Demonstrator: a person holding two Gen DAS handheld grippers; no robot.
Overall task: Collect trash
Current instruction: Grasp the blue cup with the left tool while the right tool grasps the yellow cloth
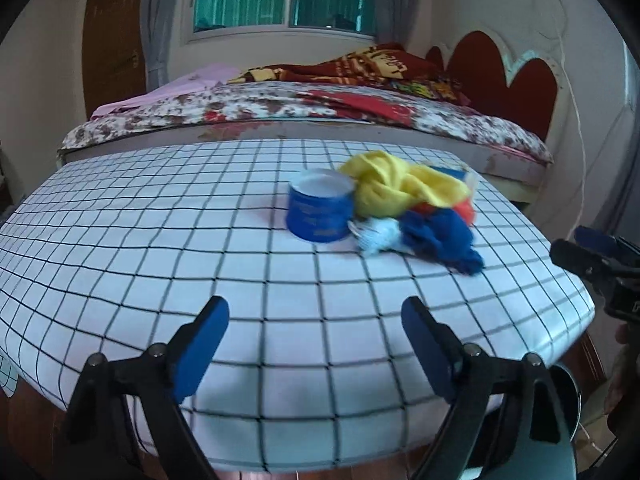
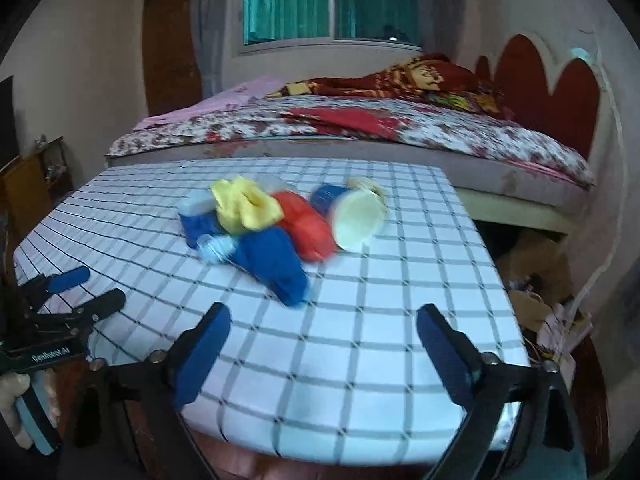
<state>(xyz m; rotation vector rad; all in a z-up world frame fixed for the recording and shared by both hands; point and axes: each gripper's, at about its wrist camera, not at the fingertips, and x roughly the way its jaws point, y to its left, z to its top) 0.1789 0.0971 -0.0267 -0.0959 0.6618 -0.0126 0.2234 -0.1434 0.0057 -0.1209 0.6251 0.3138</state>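
A pile of trash lies on the checked table [image 1: 160, 220]: a blue cup [image 1: 320, 210] standing upright, a crumpled yellow bag [image 1: 400, 186], a crumpled blue bag [image 1: 440, 240], a small light-blue piece [image 1: 378, 236] and a red bag [image 2: 306, 226]. A pale cup [image 2: 358, 218] lies on its side at the pile's right in the right wrist view. My left gripper [image 1: 316, 346] is open and empty over the table's near edge. My right gripper [image 2: 324, 354] is open and empty, short of the blue bag [image 2: 276, 266].
A bed [image 1: 280, 104] with a flowered cover stands behind the table, with a red heart headboard [image 1: 508, 76]. A metal bin [image 1: 568, 412] shows at the table's right front corner. Boxes and clutter [image 2: 536, 280] lie on the floor to the right.
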